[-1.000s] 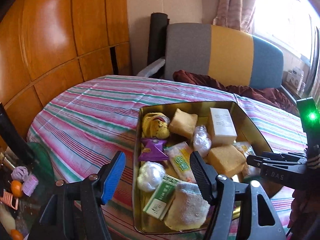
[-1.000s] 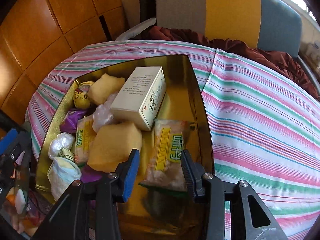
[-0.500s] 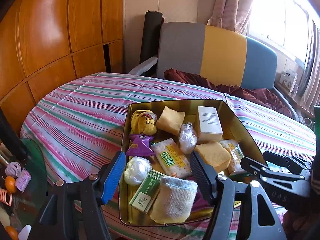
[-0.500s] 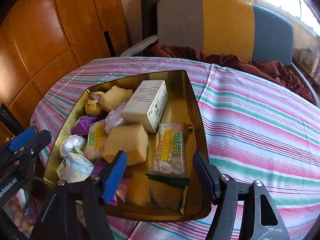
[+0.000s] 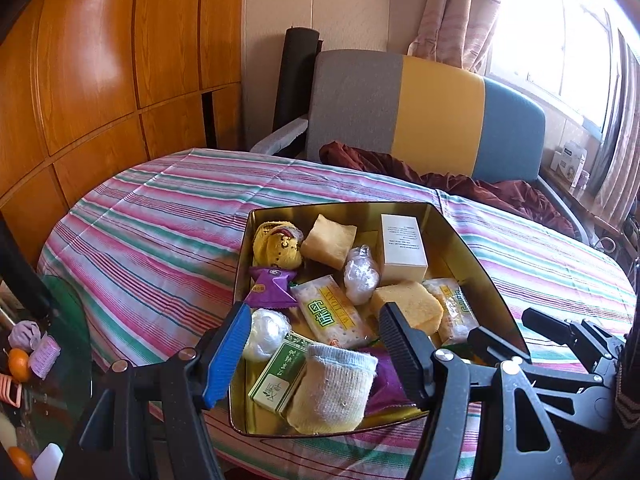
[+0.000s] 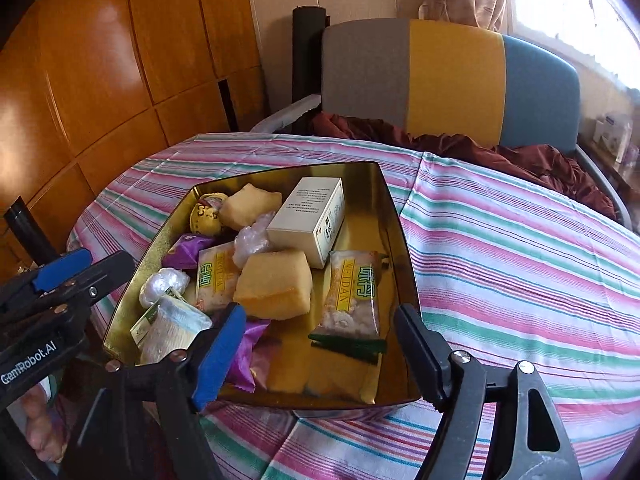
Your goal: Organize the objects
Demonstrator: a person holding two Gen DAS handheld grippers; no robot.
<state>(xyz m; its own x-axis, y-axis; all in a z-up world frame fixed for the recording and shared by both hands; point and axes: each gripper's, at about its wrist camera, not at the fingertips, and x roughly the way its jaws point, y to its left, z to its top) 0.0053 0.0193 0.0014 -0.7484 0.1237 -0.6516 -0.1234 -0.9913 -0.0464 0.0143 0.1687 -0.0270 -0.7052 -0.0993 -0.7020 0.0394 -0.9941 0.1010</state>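
A gold tin tray [image 5: 476,256] [image 6: 396,236] sits on the striped tablecloth, filled with several items: a white box [image 5: 402,250] [image 6: 308,216], yellow sponge cakes [image 5: 408,308] [image 6: 276,290], cracker packets [image 5: 332,312] [image 6: 354,296], a purple packet [image 5: 272,286], a rolled sock [image 5: 332,388], a green tea box [image 5: 276,376]. My left gripper [image 5: 316,340] is open and empty above the tray's near end. My right gripper [image 6: 320,344] is open and empty over the tray's near edge. It also shows in the left wrist view [image 5: 560,332].
A grey, yellow and blue armchair [image 5: 432,116] with a maroon cloth [image 5: 460,180] stands behind the table. Wood panelling [image 5: 80,80] lines the left wall. A glass side table with small oranges [image 5: 18,360] is at the lower left.
Both grippers have drawn back and up from the tray. The right gripper's jaws have opened wider, leaving the cracker packet lying in the tray.
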